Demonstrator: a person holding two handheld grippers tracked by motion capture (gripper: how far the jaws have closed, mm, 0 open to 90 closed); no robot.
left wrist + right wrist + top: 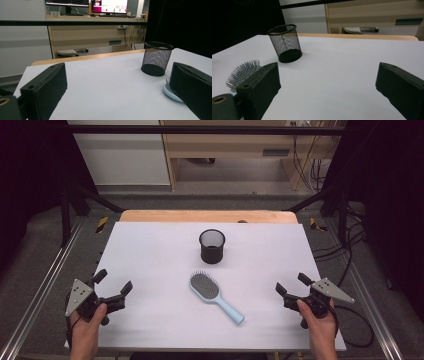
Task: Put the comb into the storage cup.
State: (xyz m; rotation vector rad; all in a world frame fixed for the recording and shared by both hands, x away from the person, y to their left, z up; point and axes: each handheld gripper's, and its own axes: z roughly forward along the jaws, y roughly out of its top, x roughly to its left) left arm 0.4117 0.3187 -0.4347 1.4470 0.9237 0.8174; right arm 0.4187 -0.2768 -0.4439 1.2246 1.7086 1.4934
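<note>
White sheeting covers the bench (pixel 150 250), with a strip of bare wood showing along its far edge and dark floor and metal rails to either side. Near the middle, a little toward the far edge, a black wire-mesh pen cup (pixel 212 246) stands upright. Just on the near side of it lies a light-blue plastic hairbrush with grey bristles (pixel 215 296), bristles up, its oval head toward the cup and its handle pointing at the near right corner; brush and cup are close but apart.

At the near left corner the left gripper (pixel 113 283) is held in a hand (pixel 87 330) just above the sheet, its black jaws spread wide with nothing between them. At the right edge, near the near right corner, the right gripper (pixel 292 284) sits in the other hand (pixel 319 325), jaws likewise apart and empty. Both grippers are well apart from the hairbrush and angled inward toward it.
</note>
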